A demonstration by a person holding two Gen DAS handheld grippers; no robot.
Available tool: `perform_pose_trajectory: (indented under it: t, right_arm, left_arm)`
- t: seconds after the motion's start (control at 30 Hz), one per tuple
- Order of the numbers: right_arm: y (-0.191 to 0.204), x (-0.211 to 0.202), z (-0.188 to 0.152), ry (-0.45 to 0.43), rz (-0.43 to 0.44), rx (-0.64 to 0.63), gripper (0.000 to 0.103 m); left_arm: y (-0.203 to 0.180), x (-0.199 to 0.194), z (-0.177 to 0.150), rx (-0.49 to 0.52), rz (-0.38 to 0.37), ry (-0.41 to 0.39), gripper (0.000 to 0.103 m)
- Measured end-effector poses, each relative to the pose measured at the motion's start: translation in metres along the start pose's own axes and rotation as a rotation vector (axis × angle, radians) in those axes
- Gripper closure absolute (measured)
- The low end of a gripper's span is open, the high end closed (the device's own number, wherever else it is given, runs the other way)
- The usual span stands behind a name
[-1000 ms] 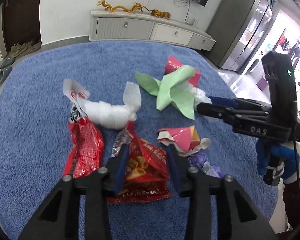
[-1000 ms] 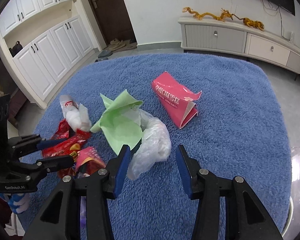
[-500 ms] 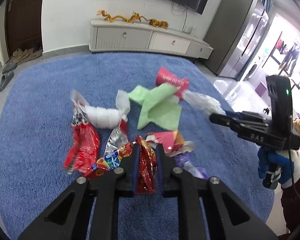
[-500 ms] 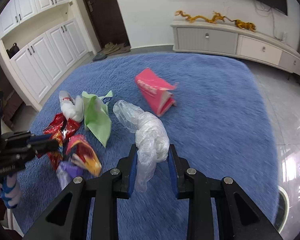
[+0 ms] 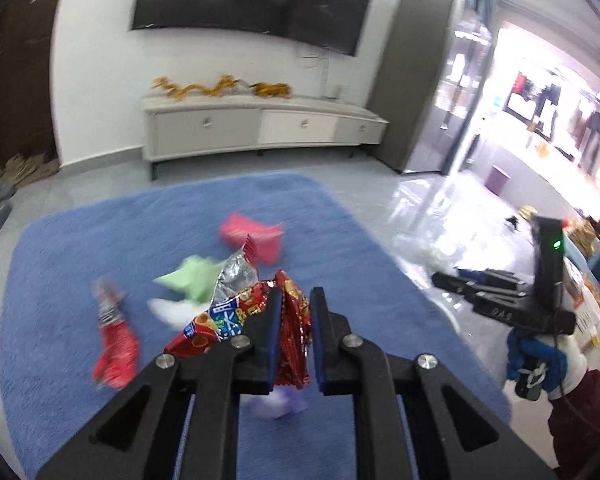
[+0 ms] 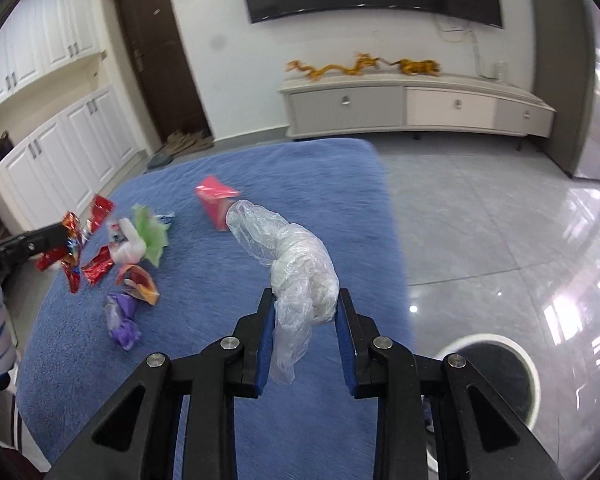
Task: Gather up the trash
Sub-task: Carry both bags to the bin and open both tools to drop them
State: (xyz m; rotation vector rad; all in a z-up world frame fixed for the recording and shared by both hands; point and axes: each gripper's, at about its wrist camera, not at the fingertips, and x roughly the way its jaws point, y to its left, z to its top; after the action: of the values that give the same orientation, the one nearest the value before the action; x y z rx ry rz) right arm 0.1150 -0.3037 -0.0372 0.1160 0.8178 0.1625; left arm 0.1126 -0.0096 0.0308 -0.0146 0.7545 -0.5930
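My left gripper [image 5: 294,300] is shut on a red snack bag [image 5: 260,312] and holds it above the blue rug [image 5: 80,240]. My right gripper [image 6: 304,304] is shut on a clear plastic bag [image 6: 296,264], lifted over the rug's right side. On the rug lie a pink carton [image 6: 216,204], a green paper [image 6: 152,232], a white wad [image 6: 130,246], red wrappers [image 6: 96,268], an orange-pink wrapper [image 6: 140,280] and a purple wrapper [image 6: 122,320]. A round white bin [image 6: 496,376] with a dark inside stands on the floor at the lower right.
A grey glossy tile floor [image 6: 480,220] lies right of the rug. A low white TV cabinet [image 6: 416,106] stands against the far wall. White cupboards [image 6: 60,152] and a dark door [image 6: 160,60] are at the left.
Both grippers have risen and swung right with their loads. The snack bag and the plastic bag have left the rug. The white bin has come into the right wrist view.
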Motion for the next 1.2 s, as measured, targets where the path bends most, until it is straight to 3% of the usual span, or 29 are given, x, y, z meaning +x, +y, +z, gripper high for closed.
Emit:
perform_pose_trajectory:
  t: [0.27, 0.4, 0.6, 0.7, 0.8, 0.83, 0.97, 1.2]
  right_arm:
    - [-0.083, -0.036, -0.038, -0.024, -0.113, 0.149, 0.075]
    - [-0.129, -0.043, -0.065, -0.006, -0.177, 0.237, 0.075]
    - [-0.185, -0.032, -0.098, 0.036, -0.212, 0.357, 0.073]
    - [-0.205, -0.017, -0.111, 0.066, -0.216, 0.407, 0.073]
    - [-0.222, -0.005, -0.122, 0.091, -0.221, 0.447, 0.064]
    - [-0.227, -0.001, -0.126, 0.097, -0.227, 0.461, 0.062]
    - [-0.237, 0.004, -0.139, 0.118, -0.256, 0.498, 0.061]
    - [-0.233, -0.006, -0.14, 0.116, -0.281, 0.495, 0.061]
  left_arm:
    - [-0.117, 0.061, 0.031, 0.158, -0.173, 0.054, 0.09]
    - [-0.175, 0.109, 0.038, 0.217, -0.244, 0.124, 0.09]
    - [-0.232, 0.181, 0.036, 0.247, -0.309, 0.234, 0.087]
    - [-0.252, 0.21, 0.032, 0.236, -0.346, 0.288, 0.083]
    - [-0.266, 0.233, 0.027, 0.209, -0.378, 0.331, 0.057]
    - [-0.267, 0.24, 0.026, 0.194, -0.388, 0.341, 0.053]
    - [-0.276, 0.249, 0.021, 0.2, -0.384, 0.357, 0.053]
    - [-0.25, 0.229, 0.015, 0.215, -0.323, 0.335, 0.053]
